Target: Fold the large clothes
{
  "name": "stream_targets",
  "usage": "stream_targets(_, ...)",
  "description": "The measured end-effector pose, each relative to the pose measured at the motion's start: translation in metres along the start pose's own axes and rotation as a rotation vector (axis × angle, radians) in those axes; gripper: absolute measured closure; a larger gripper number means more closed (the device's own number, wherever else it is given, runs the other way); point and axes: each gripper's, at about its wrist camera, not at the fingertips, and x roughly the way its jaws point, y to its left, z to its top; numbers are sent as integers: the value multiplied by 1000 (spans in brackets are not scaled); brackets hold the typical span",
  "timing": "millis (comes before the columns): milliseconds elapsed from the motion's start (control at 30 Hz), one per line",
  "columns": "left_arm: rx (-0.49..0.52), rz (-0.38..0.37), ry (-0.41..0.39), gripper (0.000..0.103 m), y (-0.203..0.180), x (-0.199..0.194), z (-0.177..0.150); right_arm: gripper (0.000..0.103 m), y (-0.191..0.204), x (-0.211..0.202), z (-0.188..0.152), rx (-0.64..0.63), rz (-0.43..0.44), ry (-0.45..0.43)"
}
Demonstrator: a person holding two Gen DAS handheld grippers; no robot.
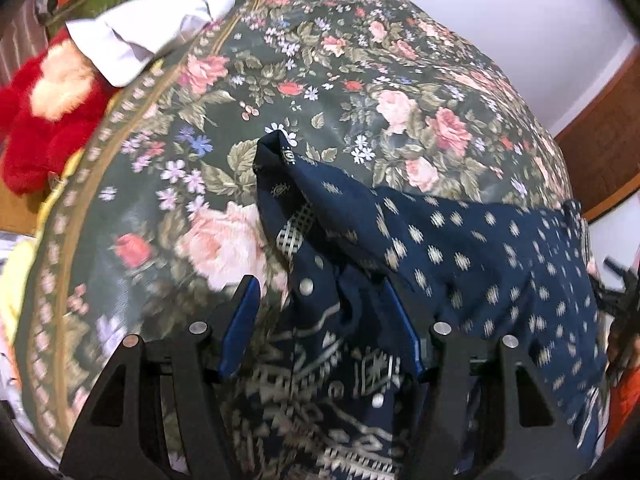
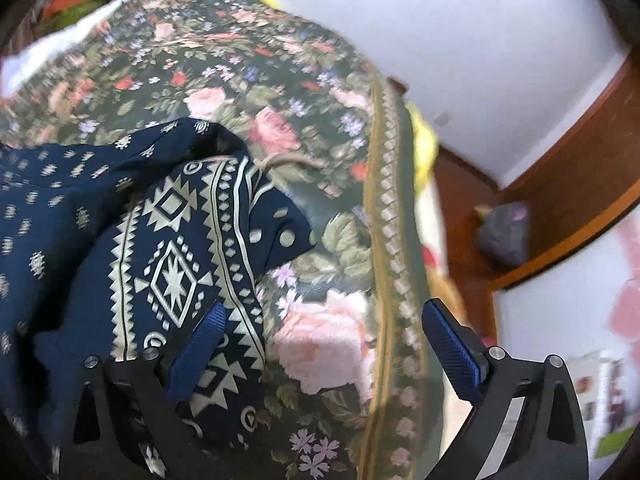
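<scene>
My left tongs (image 1: 320, 304) stood wide apart, blue pads angled outward, nothing pinched between them. The navy patterned garment (image 1: 460, 248) lay bunched in the gap and draped over the right-hand finger (image 1: 404, 328); the left-hand finger (image 1: 240, 320) hung just beside the cloth, over the floral bedspread (image 1: 320, 60). Whether the fabric pressed on the right pad or merely covered it, I could not tell. My right tongs (image 2: 332, 344) were also spread wide and gripped nothing. Their left finger (image 2: 200, 344) sat over the garment's (image 2: 172, 264) cream geometric border, touching or just above it, unclear in the blur; the right finger (image 2: 452, 348) stood well apart from the cloth, over the bedspread's (image 2: 280, 60) trimmed edge. The garment lay rumpled on the bed, on the near side, one corner peaked up toward the far side. A white cloth (image 1: 152, 28) and a red plush toy (image 1: 44, 112) sat at the far left edge of the bed.
</scene>
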Motion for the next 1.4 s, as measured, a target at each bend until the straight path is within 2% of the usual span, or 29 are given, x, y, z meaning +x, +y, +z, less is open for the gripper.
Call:
stream_targets(100,-47,-49,24,41,5,16,7,5,-16,-2,4,94,119,-4)
stream_targets(167,-66,-72,37,41,6,27,12,5,-25,-6,9,175,233,-32)
stream_targets(267,-51,-82,45,41,2,38,18,10,-18,1,22,221,347,-19)
stream_targets(367,-6,-58,34,41,-5,44,25,20,-8,18,35,228,355,-9)
stream_targets(433,15,-43,25,41,-7,47,27,29,-1,22,42,220,346,-25)
stream_targets(467,31,-35,16,43,-9,49,28,39,3,28,47,213,356,-28)
stream_targets(500,44,-27,8,51,-11,50,29,54,8,30,48,209,378,-23)
stream_targets(533,59,-17,3,57,-13,51,29,58,15,32,50,201,398,-17)
stream_targets(567,66,-16,9,73,-15,53,30,68,20,33,52,186,397,-13)
stream_targets(600,62,-24,15,81,-16,54,31,79,24,34,53,171,395,-13)
stream_targets(700,95,-1,-17,90,-24,43,33,87,34,30,58,162,363,-24)
stream_targets(867,133,11,-97,91,-37,17,50,90,40,19,80,161,305,-93)
stream_targets(967,137,11,-141,92,-39,5,70,91,48,21,103,143,266,-97)
stream_targets(1133,145,56,-190,91,-40,8,109,91,59,33,151,157,234,-143)
stream_targets(1233,100,72,-162,91,-24,25,129,91,63,49,172,190,235,-126)
stream_targets(1367,63,91,-90,90,2,56,139,90,75,73,181,156,176,-105)
stream_targets(1400,51,84,-74,87,7,63,138,82,77,74,180,137,156,-114)
